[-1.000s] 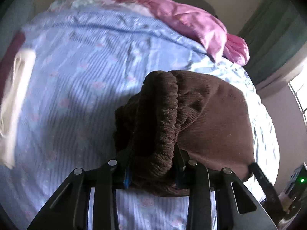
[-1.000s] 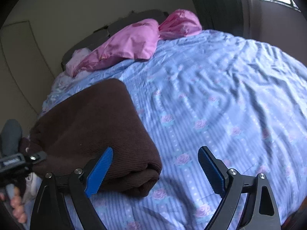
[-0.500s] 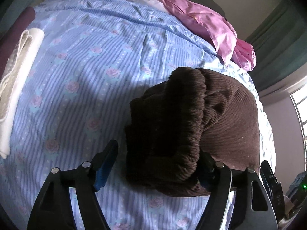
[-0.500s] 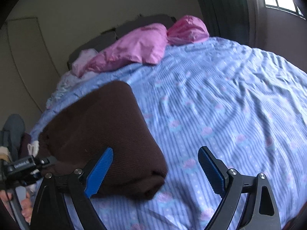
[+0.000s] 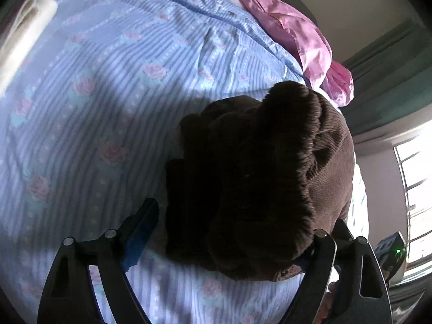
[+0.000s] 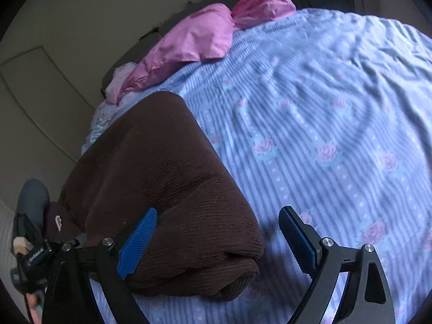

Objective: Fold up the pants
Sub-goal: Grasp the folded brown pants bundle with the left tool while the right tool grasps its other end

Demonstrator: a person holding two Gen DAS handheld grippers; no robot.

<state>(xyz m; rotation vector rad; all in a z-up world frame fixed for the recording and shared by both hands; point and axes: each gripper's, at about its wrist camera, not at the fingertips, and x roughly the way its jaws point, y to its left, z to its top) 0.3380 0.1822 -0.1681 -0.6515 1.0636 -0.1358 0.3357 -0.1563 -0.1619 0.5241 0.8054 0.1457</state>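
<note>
Folded brown pants (image 6: 167,197) lie in a thick bundle on the blue rose-print bedsheet (image 6: 324,124), near the bed's front edge, with pink bedding (image 6: 199,40) piled well apart at the far end. The knit looks soft, thick and fairly light, likely to sag or spring open if lifted by 1 corner; the bulky elastic waistband (image 5: 286,167), seen up close in the left wrist view, or the dense folded edge appear the surest places to grip.

The left gripper (image 5: 229,232) is spread wide, its fingers straddling the waistband end of the bundle without pinching it. It points low and forward across the bed. The right gripper (image 6: 216,237) is likewise spread, its left blue pad (image 6: 137,243) lying against the top of the fold and its right pad over bare sheet, clamping nothing. Both tools sit at opposite ends of the bundle, angled down towards the mattress. A cream folded cloth (image 5: 24,32) lies at the bed's left edge.
</note>
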